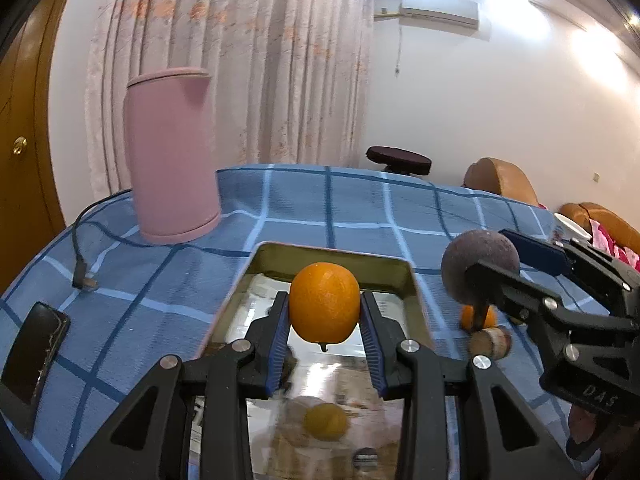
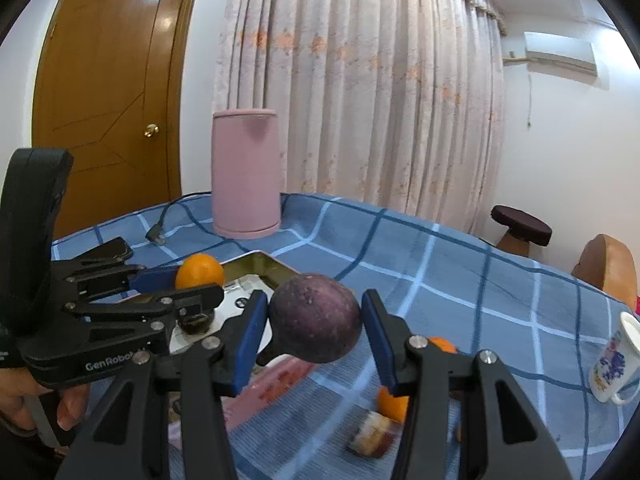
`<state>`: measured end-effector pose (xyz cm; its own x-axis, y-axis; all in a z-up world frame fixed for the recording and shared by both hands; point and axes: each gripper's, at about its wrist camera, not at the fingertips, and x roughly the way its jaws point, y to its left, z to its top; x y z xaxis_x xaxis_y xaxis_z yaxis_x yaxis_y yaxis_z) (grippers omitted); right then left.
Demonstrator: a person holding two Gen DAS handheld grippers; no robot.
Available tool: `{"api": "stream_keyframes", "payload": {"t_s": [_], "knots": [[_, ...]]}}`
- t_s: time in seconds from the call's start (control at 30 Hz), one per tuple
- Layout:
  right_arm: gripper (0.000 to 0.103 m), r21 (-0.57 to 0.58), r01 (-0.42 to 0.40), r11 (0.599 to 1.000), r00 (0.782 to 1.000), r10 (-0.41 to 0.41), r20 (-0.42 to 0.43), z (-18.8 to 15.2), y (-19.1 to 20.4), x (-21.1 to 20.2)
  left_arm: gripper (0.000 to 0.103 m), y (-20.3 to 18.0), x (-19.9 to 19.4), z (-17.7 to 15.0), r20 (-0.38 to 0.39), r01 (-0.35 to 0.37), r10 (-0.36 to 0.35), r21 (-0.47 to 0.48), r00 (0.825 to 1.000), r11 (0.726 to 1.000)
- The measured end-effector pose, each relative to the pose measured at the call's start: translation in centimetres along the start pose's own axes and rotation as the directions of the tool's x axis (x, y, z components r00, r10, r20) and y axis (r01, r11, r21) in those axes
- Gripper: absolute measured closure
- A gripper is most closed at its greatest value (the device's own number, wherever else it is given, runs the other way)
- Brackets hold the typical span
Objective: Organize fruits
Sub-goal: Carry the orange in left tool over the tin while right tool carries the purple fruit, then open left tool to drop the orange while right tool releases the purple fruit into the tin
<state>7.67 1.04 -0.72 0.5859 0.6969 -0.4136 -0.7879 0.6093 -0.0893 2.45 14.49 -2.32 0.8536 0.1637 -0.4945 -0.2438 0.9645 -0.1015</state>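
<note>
My left gripper (image 1: pixel 325 316) is shut on an orange (image 1: pixel 324 307) and holds it above a shiny metal tray (image 1: pixel 408 280); the orange's reflection shows in the tray bottom. My right gripper (image 2: pixel 314 324) is shut on a dark purple round fruit (image 2: pixel 316 318), held above the blue checked tablecloth just right of the tray (image 2: pixel 276 268). In the left wrist view the right gripper (image 1: pixel 492 268) with the purple fruit (image 1: pixel 478 262) is at the right. In the right wrist view the left gripper (image 2: pixel 188 280) with the orange (image 2: pixel 200 270) is at the left. Another orange (image 1: pixel 478 316) lies on the cloth beside the tray; it also shows in the right wrist view (image 2: pixel 394 402).
A pink cylindrical kettle (image 1: pixel 170 160) stands at the back left with a loose cable (image 1: pixel 82 272). A dark phone (image 1: pixel 34 360) lies at the left edge. A small brown jar (image 1: pixel 490 342) lies by the second orange. A flowered mug (image 2: pixel 614 356) stands at the right.
</note>
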Motion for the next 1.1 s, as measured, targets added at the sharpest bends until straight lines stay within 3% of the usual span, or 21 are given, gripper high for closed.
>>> {"api": "stream_keyframes", "payload": {"t_s": [0.4,0.77,1.1], "knots": [[0.052,-0.046,-0.052,0.998,0.995,0.048,-0.083,-0.4,3.1,3.7,0.067,3.5,1.1,-0.6,-0.065,-0.044,0.041,-0.04,0.997,0.998],[0.051,-0.064,-0.082,0.995,0.984,0.07,-0.166,-1.3,4.0,5.4,0.067,3.7,1.4,-0.8,-0.093,-0.037,0.034,-0.035,0.995,0.999],[0.05,-0.075,-0.09,0.993,0.982,0.076,-0.172,-1.4,4.4,5.4,0.066,3.5,1.9,-1.0,-0.131,-0.048,0.045,-0.016,0.99,0.999]]}}
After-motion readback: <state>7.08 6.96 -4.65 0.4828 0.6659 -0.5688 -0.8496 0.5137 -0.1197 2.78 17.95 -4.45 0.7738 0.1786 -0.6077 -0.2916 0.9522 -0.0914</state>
